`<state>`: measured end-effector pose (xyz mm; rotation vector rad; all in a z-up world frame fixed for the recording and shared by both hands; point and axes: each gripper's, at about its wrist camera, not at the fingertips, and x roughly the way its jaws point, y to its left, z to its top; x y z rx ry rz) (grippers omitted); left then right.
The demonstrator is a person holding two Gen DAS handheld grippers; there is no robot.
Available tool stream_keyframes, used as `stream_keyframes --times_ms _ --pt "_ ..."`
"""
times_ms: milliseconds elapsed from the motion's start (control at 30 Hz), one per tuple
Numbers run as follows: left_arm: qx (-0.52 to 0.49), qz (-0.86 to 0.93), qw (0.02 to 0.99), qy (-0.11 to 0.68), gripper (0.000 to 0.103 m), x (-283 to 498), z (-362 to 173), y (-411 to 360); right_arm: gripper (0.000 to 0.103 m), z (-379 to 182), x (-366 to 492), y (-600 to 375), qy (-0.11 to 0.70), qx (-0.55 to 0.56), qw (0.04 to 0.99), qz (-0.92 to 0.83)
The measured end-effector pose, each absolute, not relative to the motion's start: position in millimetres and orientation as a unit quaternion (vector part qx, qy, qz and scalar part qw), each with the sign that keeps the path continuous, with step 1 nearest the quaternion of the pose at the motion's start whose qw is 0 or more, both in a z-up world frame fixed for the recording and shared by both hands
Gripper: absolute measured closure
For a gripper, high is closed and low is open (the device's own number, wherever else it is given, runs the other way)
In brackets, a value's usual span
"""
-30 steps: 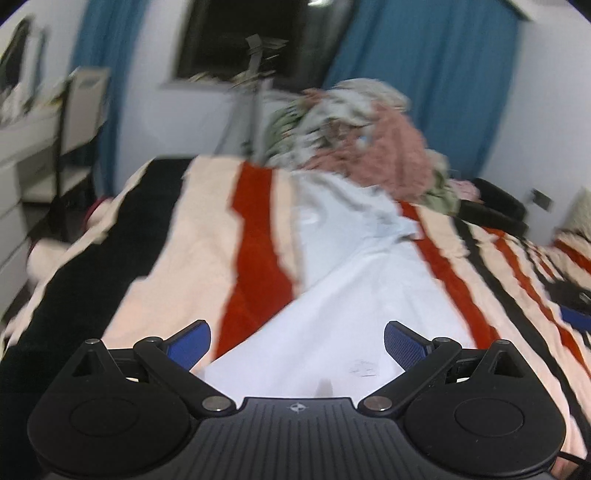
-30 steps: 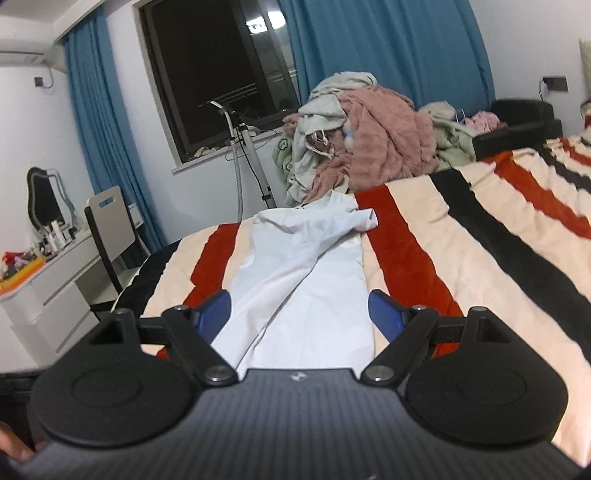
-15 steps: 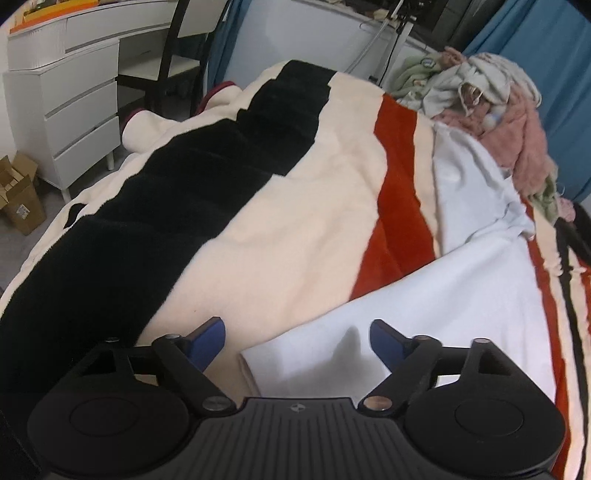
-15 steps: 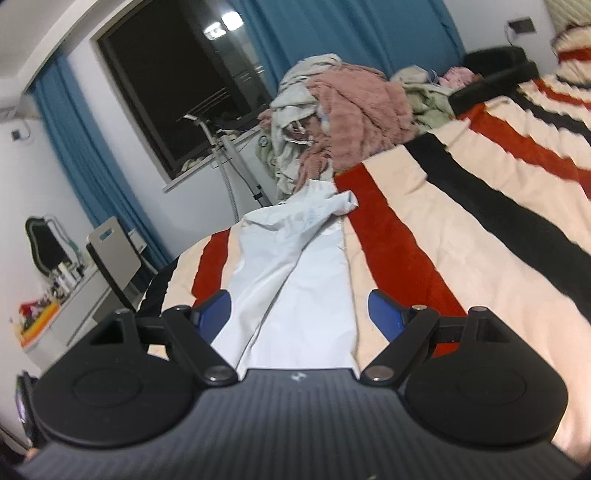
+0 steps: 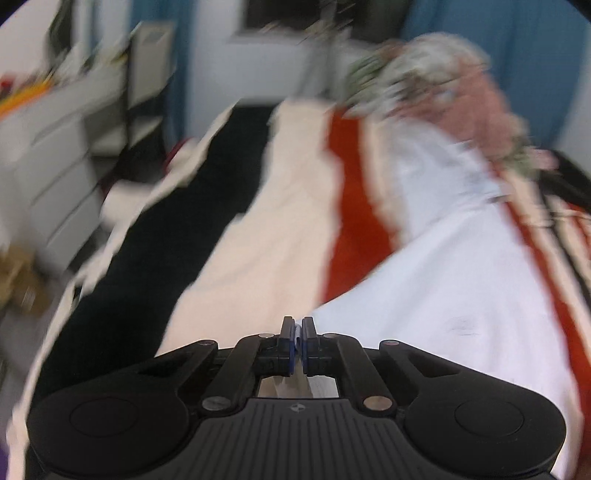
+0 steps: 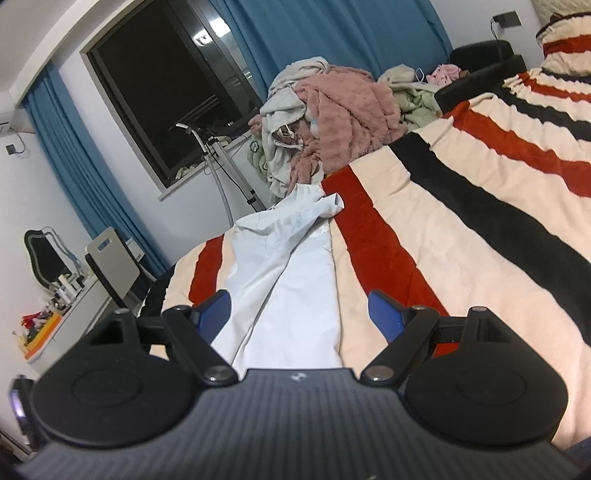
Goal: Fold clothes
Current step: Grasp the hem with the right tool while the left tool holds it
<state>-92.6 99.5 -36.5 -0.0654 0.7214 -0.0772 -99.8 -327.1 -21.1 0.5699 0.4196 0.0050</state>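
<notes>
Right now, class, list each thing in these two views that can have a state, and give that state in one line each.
Left gripper: shut on a corner of the white garment.
Right gripper: open, holding nothing, over the garment.
White garment: lying lengthwise on the bed, partly folded, far end crumpled.
Striped fleece blanket: spread over the bed.
Pile of unfolded clothes: heaped beyond the garment.
Blue curtains: drawn back from the dark window.

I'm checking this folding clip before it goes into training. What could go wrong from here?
The left tongs pinch only a thin edge of the white cotton garment, so it may slip out. The right tongs are open over the garment, so a one-sided pull could skew the fold. The fuzzy striped blanket may drag the cloth.
</notes>
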Motion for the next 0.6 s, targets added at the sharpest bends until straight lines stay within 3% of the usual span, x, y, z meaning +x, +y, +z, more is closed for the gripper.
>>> stream_keyframes --times_ms 233,533,600 --pt "0.009 -0.245 0.928 0.282 0.099 -179 3 24 0.020 -25 -97 -337 0.209 0.311 0.927 -0.001" --pt "-0.026 -0.309 0.842 0.442 0.098 -167 -77 -33 0.020 -33 -91 -324 0.243 0.307 0.918 0.054" --pt "-0.048 -0.318 0.831 0.455 0.087 -165 -81 -28 0.020 -38 -91 -322 0.258 0.307 0.914 0.057"
